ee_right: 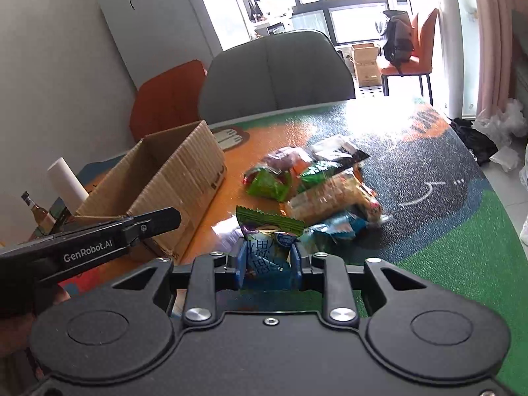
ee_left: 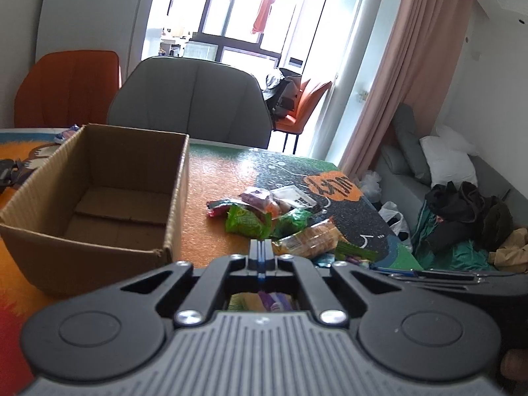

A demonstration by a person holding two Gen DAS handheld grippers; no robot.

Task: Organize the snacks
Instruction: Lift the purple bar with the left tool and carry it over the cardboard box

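Note:
An open, empty cardboard box point(ee_left: 95, 194) stands on the table's left; it also shows in the right wrist view point(ee_right: 171, 178). A pile of snack packets point(ee_left: 280, 221) lies to its right, and it shows in the right wrist view point(ee_right: 316, 184) too. My left gripper point(ee_left: 260, 250) is shut with nothing between its fingers, just short of the pile. My right gripper point(ee_right: 269, 257) is shut on a green-topped snack packet point(ee_right: 269, 231), held upright above the table's near side. The left gripper's body point(ee_right: 99, 241) reaches in from the left in the right wrist view.
A grey chair point(ee_left: 194, 105) and an orange chair point(ee_left: 66, 85) stand behind the table. The colourful table mat point(ee_right: 445, 204) reaches the right edge. A bottle point(ee_right: 38, 213) and a white roll point(ee_right: 66, 181) stand left of the box. A sofa with clothes point(ee_left: 462, 204) is at the right.

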